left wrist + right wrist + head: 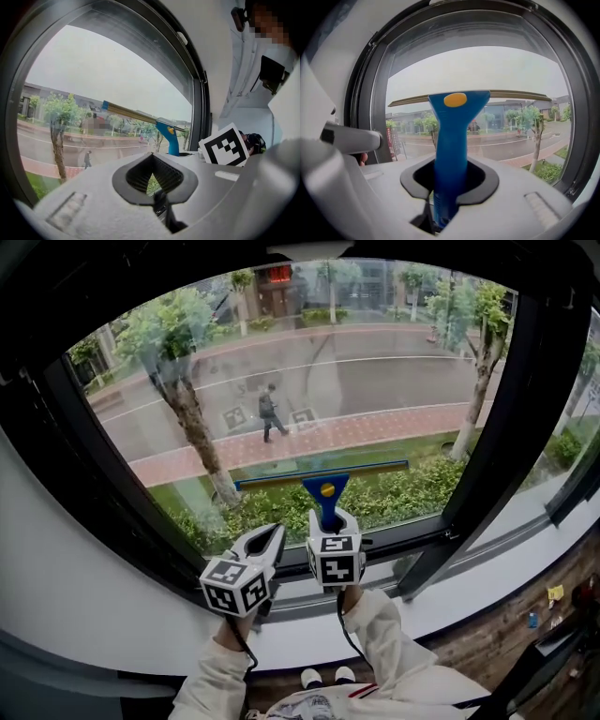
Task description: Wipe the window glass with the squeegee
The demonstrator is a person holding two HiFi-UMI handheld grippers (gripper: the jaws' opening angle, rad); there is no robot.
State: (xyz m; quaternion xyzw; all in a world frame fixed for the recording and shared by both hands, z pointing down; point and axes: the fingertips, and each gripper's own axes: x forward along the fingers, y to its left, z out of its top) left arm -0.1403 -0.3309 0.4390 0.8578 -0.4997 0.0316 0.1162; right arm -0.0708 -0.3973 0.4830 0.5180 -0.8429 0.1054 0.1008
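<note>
Against the lower part of the window glass (281,362), in the head view, we see the squeegee (324,486) with its blade lying level across the pane and its blue handle pointing down into the right tongs (328,519). The left tongs (270,538) hang just beside them on the left, above the sill (469,587), and carry nothing.

From the left gripper view, the left tongs (152,177) are clenched on empty air. Only greenery shows through the gap, and the squeegee (168,135) stands apart to the right.

From the right gripper view, the right tongs (450,187) grasp the handle low down, with the squeegee (452,136) upright and its blade spread wide across the glass (487,70).

We judge a wiping stroke to be in hand. To do it well, we should hold the blade flat along its whole length, press evenly at both ends and draw it in one straight pass. The grip is low on the handle, so the head may twist, and a firm clench matters.

We can read no brand or writing. The handle bears only a plain yellow oval, the cubes carry black-and-white square patterns, and a red sign (279,275) across the street is too small to read.
</note>
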